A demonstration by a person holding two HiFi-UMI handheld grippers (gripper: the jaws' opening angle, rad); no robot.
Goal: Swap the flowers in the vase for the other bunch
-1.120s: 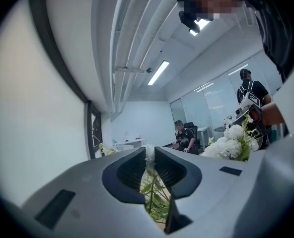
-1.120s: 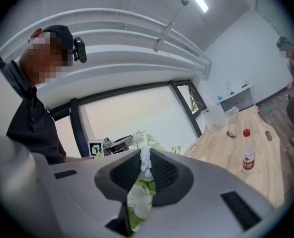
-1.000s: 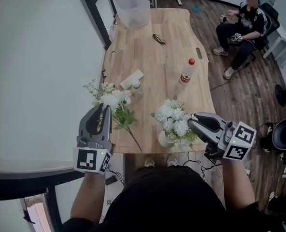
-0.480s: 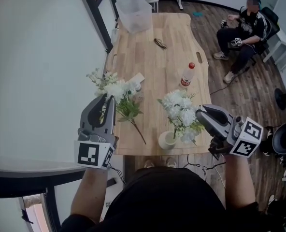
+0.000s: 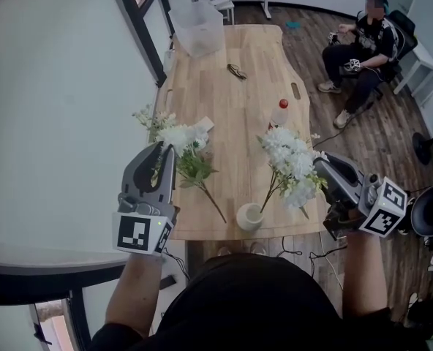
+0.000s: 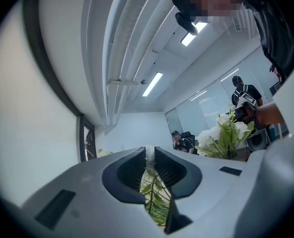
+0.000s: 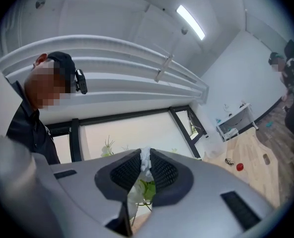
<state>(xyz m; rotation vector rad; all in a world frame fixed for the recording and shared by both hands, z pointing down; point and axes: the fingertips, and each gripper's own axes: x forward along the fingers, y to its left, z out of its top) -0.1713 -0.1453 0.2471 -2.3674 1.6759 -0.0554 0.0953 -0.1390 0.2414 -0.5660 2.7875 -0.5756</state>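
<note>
The new bunch [image 5: 189, 152] is clamped by the closed left gripper [image 5: 161, 152] left of the vase [image 5: 249, 218], stem slanting down toward the vase, while the old bunch [image 5: 291, 163] is clamped by the right gripper [image 5: 321, 169] right of the vase.

The small white vase [image 5: 250, 216] stood upright and empty near the front edge of the worktop [image 5: 235, 108]. The right bunch [image 5: 291, 165], white-flowered, hung tilted from the right claw [image 5: 320, 168], its stem ends just beside the vase's mouth. The left bunch [image 5: 185, 146], also white, was clamped in the left claw [image 5: 161, 151], its stem slanting toward the vase.
</note>
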